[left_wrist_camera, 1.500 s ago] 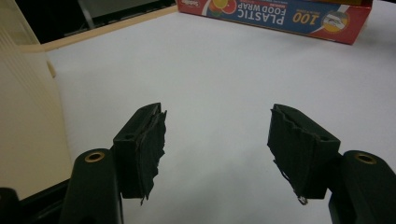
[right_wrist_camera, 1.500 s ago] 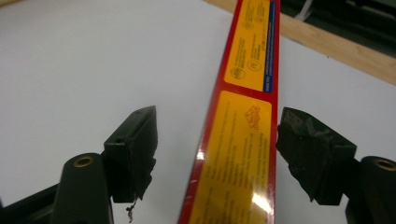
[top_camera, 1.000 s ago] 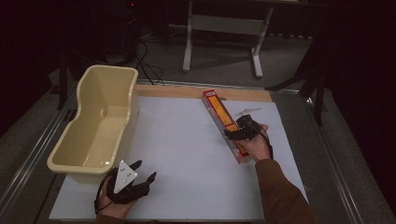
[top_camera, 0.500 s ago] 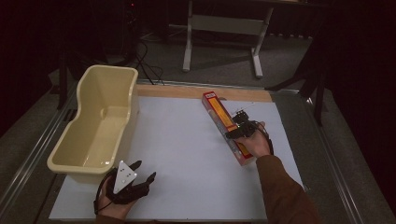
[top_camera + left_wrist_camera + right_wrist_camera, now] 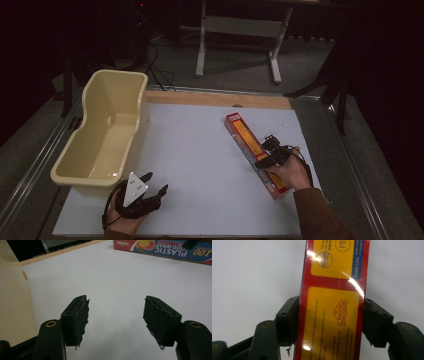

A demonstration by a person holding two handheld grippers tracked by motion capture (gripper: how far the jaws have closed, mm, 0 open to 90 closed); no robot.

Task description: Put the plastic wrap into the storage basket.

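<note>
The long box of plastic wrap [image 5: 255, 152] lies flat on the white table top [image 5: 200, 165], right of centre, its long axis running diagonally from the far middle toward the near right corner. It is red with yellow panels on top; in the left gripper view its side [image 5: 162, 247] shows blue with fruit pictures and the words "PLASTIC FOOD WRAP". The right gripper [image 5: 270, 159] sits over the near half of the box, and in its own view the jaws press against both long sides of the box [image 5: 334, 312], clamped across its width. The left gripper [image 5: 145, 192] rests near the front left edge, jaws wide apart with bare table between them. Just beyond it stands a cream plastic tub [image 5: 107, 135], empty inside.
</note>
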